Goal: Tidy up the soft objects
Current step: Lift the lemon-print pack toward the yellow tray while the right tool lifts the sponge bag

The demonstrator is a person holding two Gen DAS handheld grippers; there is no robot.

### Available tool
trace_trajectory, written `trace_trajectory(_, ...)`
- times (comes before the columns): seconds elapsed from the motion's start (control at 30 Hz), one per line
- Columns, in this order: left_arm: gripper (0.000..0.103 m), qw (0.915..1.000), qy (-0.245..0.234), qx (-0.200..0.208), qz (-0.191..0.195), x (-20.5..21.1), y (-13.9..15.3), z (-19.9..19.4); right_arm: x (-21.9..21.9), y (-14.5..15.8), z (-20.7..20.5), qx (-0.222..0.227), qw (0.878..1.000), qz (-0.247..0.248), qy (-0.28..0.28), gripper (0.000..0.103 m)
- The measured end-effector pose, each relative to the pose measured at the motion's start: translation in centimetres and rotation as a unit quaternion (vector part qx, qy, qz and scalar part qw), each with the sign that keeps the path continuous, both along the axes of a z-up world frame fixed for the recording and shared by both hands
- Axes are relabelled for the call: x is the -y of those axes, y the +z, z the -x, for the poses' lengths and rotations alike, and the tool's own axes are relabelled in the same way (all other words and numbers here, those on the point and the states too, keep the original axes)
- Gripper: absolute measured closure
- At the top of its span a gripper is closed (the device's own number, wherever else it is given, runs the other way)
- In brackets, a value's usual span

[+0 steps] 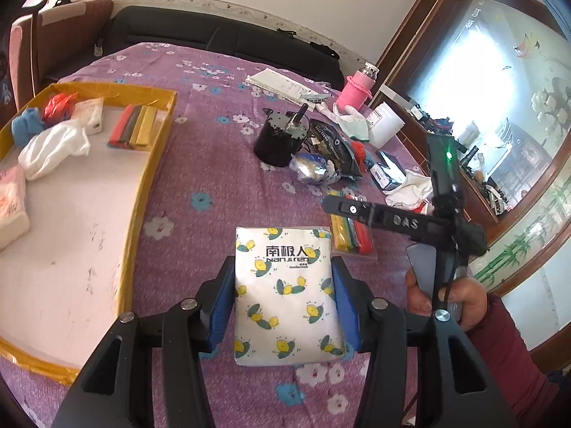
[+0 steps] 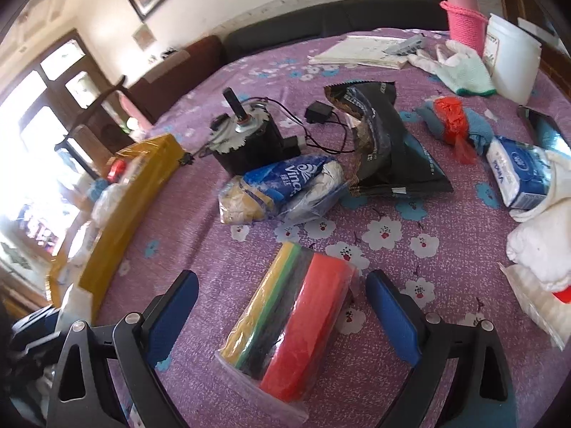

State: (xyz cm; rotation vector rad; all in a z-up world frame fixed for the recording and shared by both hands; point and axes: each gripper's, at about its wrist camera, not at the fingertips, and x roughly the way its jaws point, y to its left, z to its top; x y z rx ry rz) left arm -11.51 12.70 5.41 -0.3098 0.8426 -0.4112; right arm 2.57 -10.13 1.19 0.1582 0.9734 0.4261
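In the left wrist view my left gripper (image 1: 283,267) is shut on a white tissue pack (image 1: 285,296) printed with lemons, its blue pads (image 1: 225,296) pressing both long sides. The pack is over the purple flowered sheet, just right of the yellow-rimmed box (image 1: 153,164). My right gripper (image 2: 283,296) stands open around a bagged bundle of red, black, green and yellow cloths (image 2: 296,321) lying on the sheet, and its pads are clear of the bundle. The same right gripper (image 1: 357,210) appears in the left wrist view above that bundle (image 1: 351,239), held by a hand (image 1: 464,303).
The box holds a blue sock (image 1: 25,125), a red bag, white plastic (image 1: 53,146), another coloured bundle (image 1: 134,126) and a pink pack. On the sheet lie a black motor (image 2: 249,142), a black bag (image 2: 389,149), a Vinda pack (image 2: 282,189), gloves, a pink bottle (image 2: 464,18) and a white tub.
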Motion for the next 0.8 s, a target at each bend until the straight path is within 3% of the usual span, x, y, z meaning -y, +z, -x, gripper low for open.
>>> trace_trajectory(0.2,0.053,0.9998,-0.002,0.001,0.017,-1.5,-0.4,0.7,-1.6,0.1,-0.5,-0.025,0.997,0.063,-0.034,0.007)
trace_trajectory(0.47,0.053,0.9993,0.012,0.004,0.034,-3.7,-0.4,1.3,-4.9,-0.4,-0.9,-0.054,0.981,0.172,-0.068,0.007)
trace_trajectory(0.6,0.053,0.9992,0.018,0.007,0.036,-4.5,-0.3,1.8,-4.8,-0.2,-0.7,-0.050,0.981,0.172,-0.069,0.011)
trace_trajectory(0.7,0.053,0.9991,0.020,0.007,0.036,-4.7,-0.3,2.1,-4.7,0.1,-0.3,-0.043,0.982,0.169,-0.066,0.022)
trace_trajectory(0.77,0.053,0.9991,0.021,0.007,0.036,-4.6,-0.3,2.2,-4.9,0.4,0.1,-0.039,0.983,0.168,-0.066,0.038)
trace_trajectory(0.8,0.053,0.9992,0.020,0.008,0.035,-4.5,-0.2,2.3,-4.8,0.5,0.4,-0.039,0.983,0.168,-0.066,0.042)
